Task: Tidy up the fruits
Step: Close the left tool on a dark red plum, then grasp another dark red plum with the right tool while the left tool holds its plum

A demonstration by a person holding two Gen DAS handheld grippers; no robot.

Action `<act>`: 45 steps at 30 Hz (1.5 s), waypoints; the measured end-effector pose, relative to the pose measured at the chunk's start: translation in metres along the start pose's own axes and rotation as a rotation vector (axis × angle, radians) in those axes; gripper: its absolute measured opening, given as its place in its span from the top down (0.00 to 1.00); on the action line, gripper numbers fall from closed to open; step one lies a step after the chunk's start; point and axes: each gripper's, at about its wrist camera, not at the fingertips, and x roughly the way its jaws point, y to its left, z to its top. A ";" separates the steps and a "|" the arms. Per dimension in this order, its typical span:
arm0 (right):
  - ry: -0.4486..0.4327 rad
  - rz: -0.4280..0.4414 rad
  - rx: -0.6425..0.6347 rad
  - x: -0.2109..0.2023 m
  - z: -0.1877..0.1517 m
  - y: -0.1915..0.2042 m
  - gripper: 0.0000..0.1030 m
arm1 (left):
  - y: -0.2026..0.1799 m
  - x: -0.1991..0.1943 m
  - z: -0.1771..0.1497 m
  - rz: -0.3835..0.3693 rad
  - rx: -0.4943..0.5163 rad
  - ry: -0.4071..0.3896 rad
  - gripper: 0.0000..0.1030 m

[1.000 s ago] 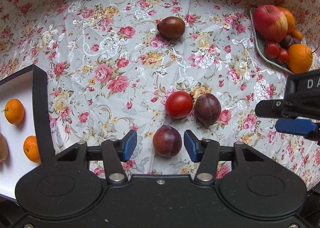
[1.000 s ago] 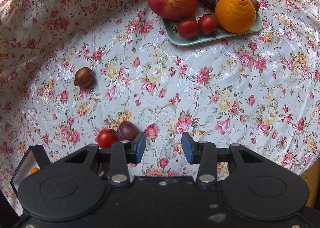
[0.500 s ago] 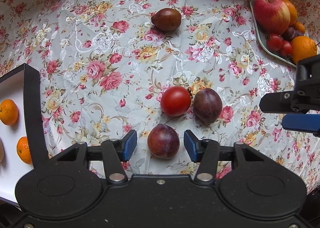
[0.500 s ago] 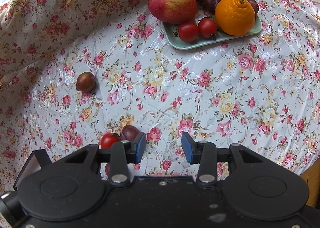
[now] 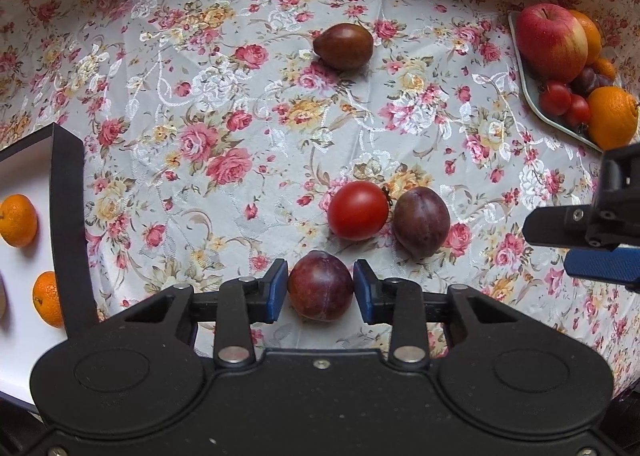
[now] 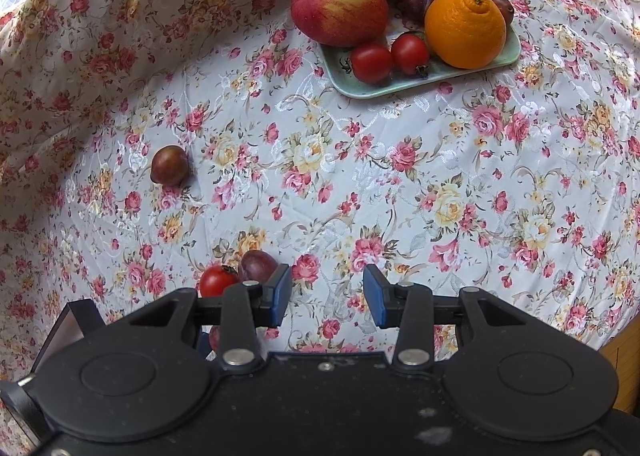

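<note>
Left gripper (image 5: 320, 287) pinching smooth, round plum (image 5: 320, 284)

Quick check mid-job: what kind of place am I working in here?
Probably a home dining table: a floral tablecloth covers it, a green tray is piled with an apple and oranges, and loose plums lie about, one plum between the left gripper pads.

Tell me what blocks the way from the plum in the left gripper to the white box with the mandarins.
Only the box's own black wall stands between them. The plum sits between the left gripper pads, and the floral cloth toward the white box shows no other fruit. The plum would probably need lifting over that wall.
</note>
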 end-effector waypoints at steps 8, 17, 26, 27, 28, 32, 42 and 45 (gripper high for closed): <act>0.011 -0.016 -0.015 0.007 -0.002 0.004 0.58 | 0.023 -0.015 0.008 0.081 -0.070 -0.035 0.57; 0.017 -0.026 -0.060 0.016 -0.008 0.019 0.58 | 0.046 -0.026 0.013 0.082 -0.128 -0.048 0.57; 0.010 -0.040 -0.130 0.030 -0.017 0.042 0.58 | 0.056 -0.031 0.014 0.058 -0.151 -0.050 0.57; 0.010 -0.044 -0.137 0.033 -0.018 0.045 0.59 | 0.056 -0.031 0.014 0.058 -0.151 -0.049 0.57; 0.011 -0.049 -0.145 0.035 -0.020 0.048 0.59 | 0.057 -0.031 0.014 0.058 -0.151 -0.049 0.57; 0.012 -0.066 -0.163 0.043 -0.023 0.055 0.59 | 0.062 -0.032 0.014 0.064 -0.161 -0.052 0.57; 0.029 -0.099 -0.171 0.060 -0.021 0.068 0.60 | 0.070 -0.034 0.019 0.063 -0.178 -0.057 0.57; 0.036 -0.112 -0.176 0.066 -0.020 0.070 0.60 | 0.070 -0.035 0.022 0.061 -0.182 -0.060 0.57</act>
